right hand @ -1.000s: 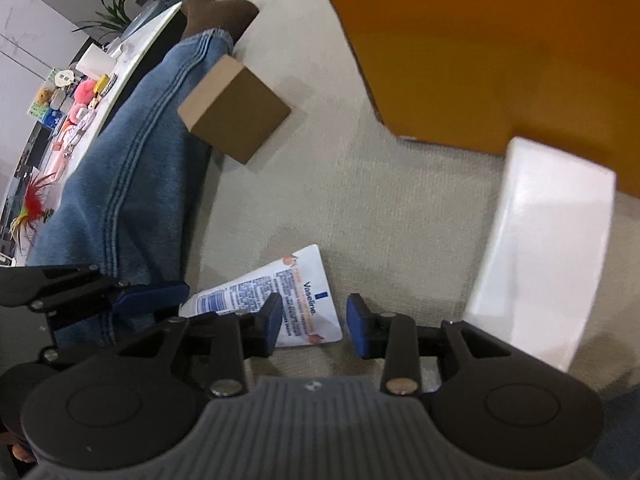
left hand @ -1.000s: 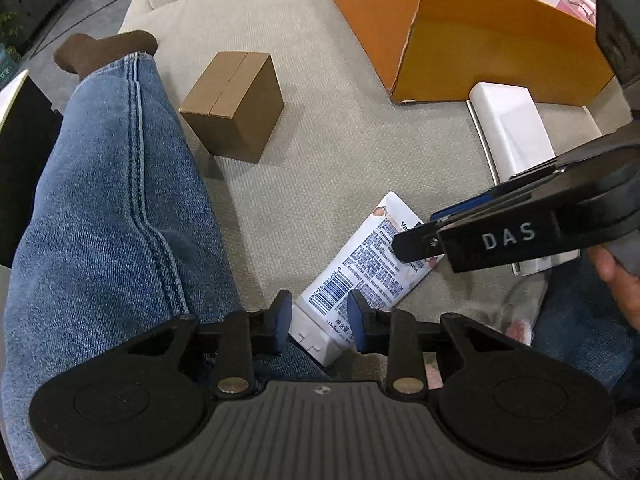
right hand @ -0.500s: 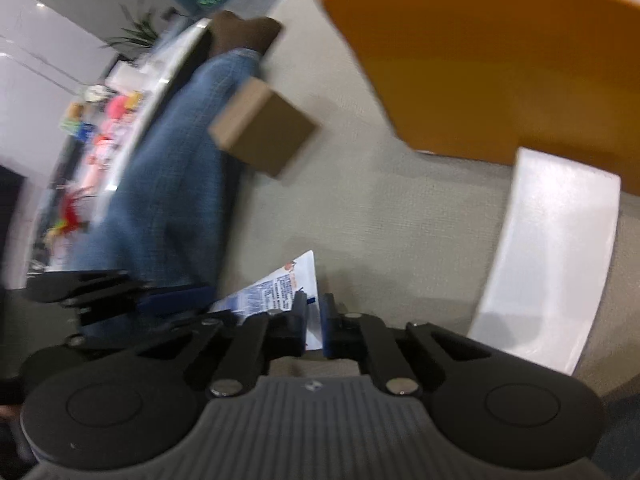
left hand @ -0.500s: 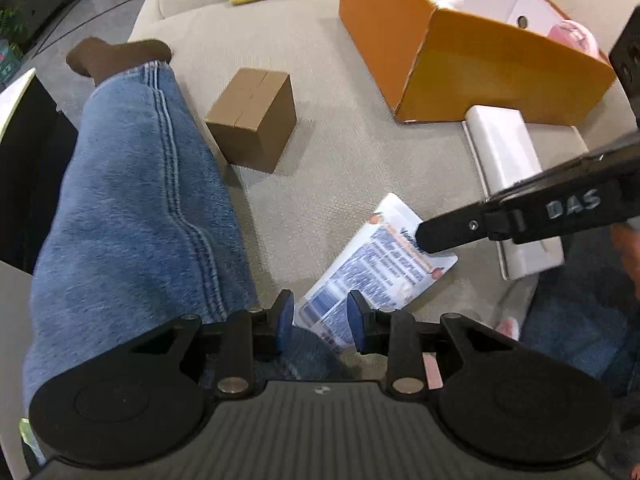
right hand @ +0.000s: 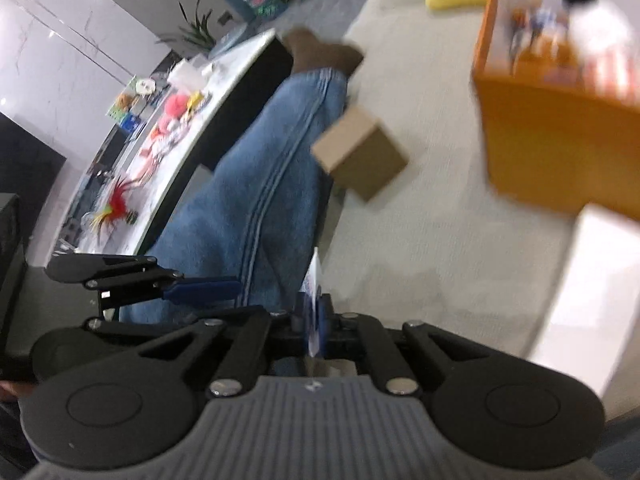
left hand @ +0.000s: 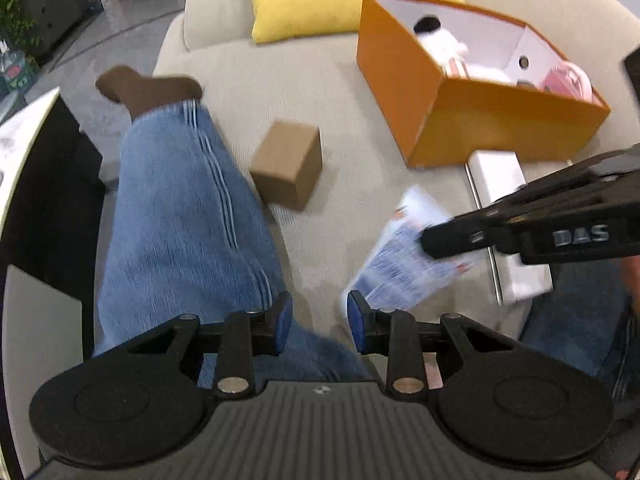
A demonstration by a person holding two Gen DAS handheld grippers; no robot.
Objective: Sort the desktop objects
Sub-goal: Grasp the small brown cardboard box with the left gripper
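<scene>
In the left wrist view, the right hand-held gripper (left hand: 430, 242) pinches the flat crimped end of a white squeeze tube printed with blue text (left hand: 404, 264), lifted off the beige sofa cushion (left hand: 344, 92); the left hand-held gripper (left hand: 319, 318) hangs spread and empty near its lower end. With so little of the tube pinched, it could swing or slip on the way to the orange cardboard box (left hand: 496, 128) far right. In the right wrist view, the tube (right hand: 314, 304) shows edge-on between pressed-together pads, and the small brown carton (right hand: 360, 160) lies between it and the box (right hand: 560, 152), so a low carry might clip it.
</scene>
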